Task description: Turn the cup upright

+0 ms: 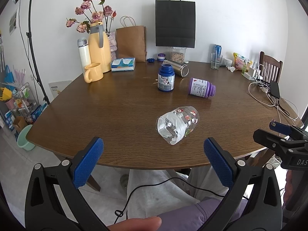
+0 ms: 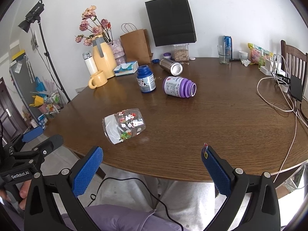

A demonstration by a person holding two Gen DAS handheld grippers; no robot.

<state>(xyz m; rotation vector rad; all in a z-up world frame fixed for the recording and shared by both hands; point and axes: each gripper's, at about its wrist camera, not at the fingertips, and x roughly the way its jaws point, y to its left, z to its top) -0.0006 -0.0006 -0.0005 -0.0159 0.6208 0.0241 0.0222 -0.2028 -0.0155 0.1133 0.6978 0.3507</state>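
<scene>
A clear glass cup (image 1: 178, 127) with colourful stickers lies on its side on the brown table (image 1: 115, 105), near the front edge, with white paper inside and its mouth toward me. It also shows in the right wrist view (image 2: 124, 125). My left gripper (image 1: 154, 163) is open and empty, held off the table's front edge, just short of the cup. My right gripper (image 2: 152, 169) is open and empty, also off the front edge, to the right of the cup. It shows at the right edge of the left wrist view (image 1: 279, 134).
Further back a blue bottle (image 1: 166, 79) stands upright, and a purple bottle (image 1: 202, 87) and a steel flask (image 1: 178, 67) lie on their sides. A yellow mug (image 1: 93, 72), yellow jug, tissue box and paper bags stand at the back. Cables (image 1: 269, 96) lie at the right.
</scene>
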